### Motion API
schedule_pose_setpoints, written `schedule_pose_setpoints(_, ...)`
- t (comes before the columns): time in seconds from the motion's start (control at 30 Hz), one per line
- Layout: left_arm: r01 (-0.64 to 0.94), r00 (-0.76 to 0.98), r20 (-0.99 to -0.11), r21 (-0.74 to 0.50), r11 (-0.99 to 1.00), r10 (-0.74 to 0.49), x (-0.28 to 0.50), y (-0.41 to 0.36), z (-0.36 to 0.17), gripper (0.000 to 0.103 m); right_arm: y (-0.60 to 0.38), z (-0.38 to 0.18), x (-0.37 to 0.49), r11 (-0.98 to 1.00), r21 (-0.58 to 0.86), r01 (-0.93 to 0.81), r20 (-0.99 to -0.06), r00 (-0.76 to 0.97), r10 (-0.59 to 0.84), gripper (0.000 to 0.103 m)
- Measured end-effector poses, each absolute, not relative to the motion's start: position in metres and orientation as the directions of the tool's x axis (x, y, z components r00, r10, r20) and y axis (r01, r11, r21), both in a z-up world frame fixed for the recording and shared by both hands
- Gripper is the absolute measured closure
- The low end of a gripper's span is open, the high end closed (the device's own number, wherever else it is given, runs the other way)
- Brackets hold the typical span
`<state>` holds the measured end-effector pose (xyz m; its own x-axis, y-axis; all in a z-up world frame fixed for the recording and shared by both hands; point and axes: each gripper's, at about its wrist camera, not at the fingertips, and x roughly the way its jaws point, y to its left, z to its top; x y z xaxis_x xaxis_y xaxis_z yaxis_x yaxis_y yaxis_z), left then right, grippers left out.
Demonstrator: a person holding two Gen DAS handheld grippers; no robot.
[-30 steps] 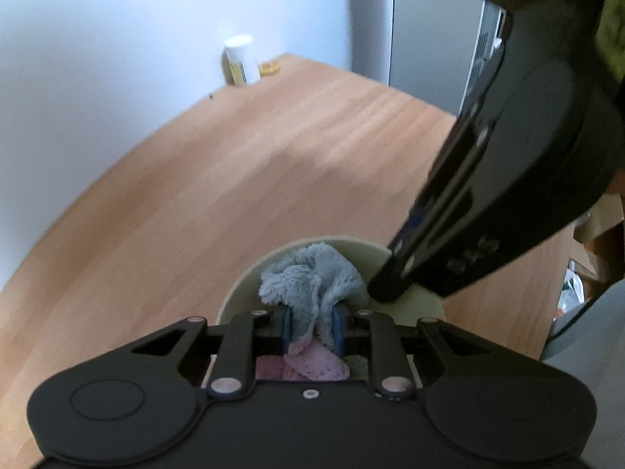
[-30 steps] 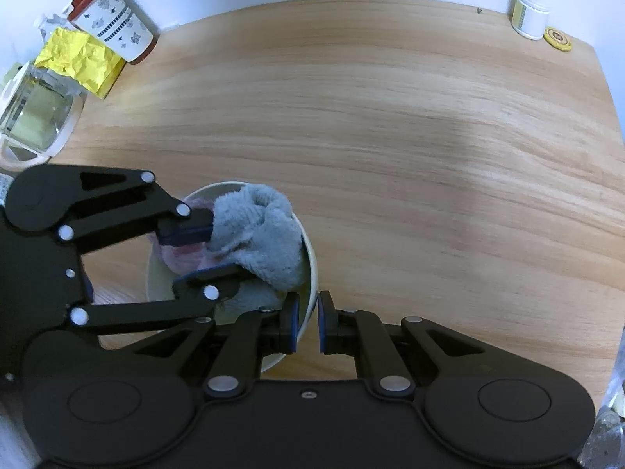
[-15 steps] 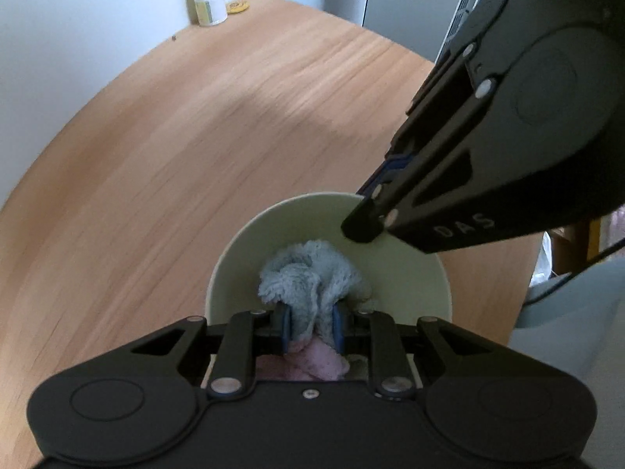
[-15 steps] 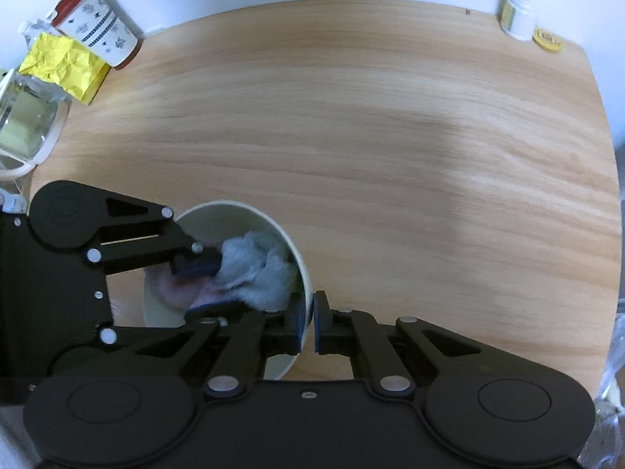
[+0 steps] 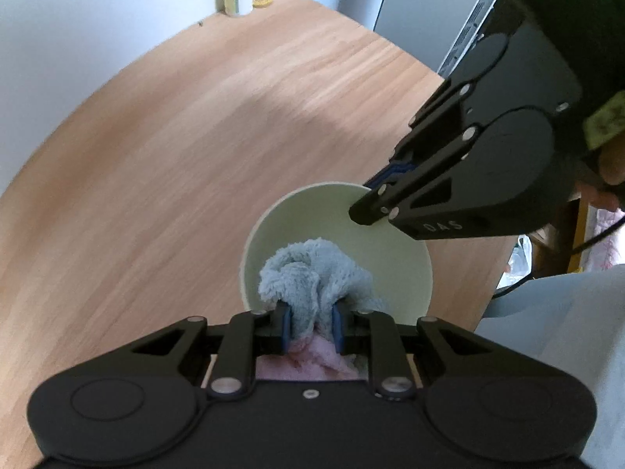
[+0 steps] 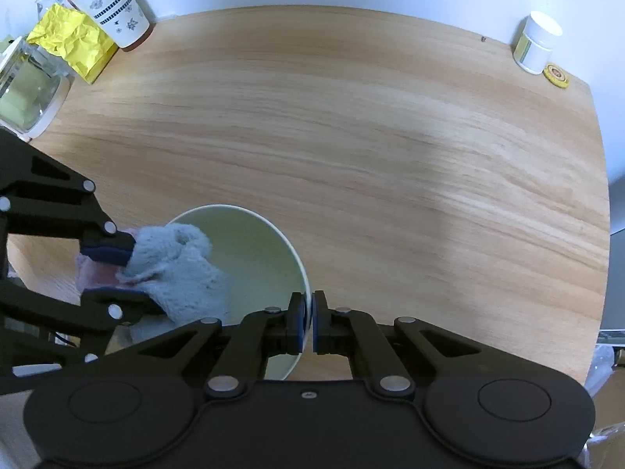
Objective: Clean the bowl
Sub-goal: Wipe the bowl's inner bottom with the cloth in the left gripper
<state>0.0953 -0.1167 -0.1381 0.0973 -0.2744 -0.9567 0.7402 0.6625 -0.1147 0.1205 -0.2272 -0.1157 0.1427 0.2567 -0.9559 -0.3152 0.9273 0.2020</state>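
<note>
Wood is what the one big table (image 6: 390, 136) is made of, and it is seen in both views. One pale green bowl (image 6: 254, 258) is held tipped above the table's near edge, close to the person. One fluffy cloth (image 5: 308, 281), grey with a pink side, is pushed into the bowl. Two black grippers are seen.

Along the far edge by the wall, a few small things are lined up: one white jar (image 6: 537, 41) with one little yellow disc (image 6: 556, 75) just beside it in one corner, and in the other corner one patterned cup (image 6: 111, 2), one crumpled yellow paper (image 6: 74, 45) and one glass jar (image 6: 27, 90) (only part of it is shown).

The left gripper (image 5: 310, 326) is clenched on the cloth, and a wad of it is squeezed between the blue pads. The bowl's rim is pinched by the right gripper (image 6: 308, 322), with its jaws nearly closed on the thin wall. Part of the bowl is hidden by the right gripper in the left wrist view.
</note>
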Motion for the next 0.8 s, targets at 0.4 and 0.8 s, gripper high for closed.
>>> schedule_pose_setpoints(0.4, 0.636, 0.000, -0.904, -0.330, 0.697, -0.428, 0.108, -0.126, -0.164, 0.084, -0.230, -0.116, 0.123, 0.942, 0.218, -0.255, -0.957, 0.132, 0.257, 0.098)
schedule_pose_setpoints(0.8, 0.495, -0.037, -0.844, -0.480, 0.724, -0.534, 0.116, -0.117, -0.156, 0.084, -0.231, -0.117, 0.125, 0.948, 0.221, -0.228, -0.959, 0.127, 0.254, 0.096)
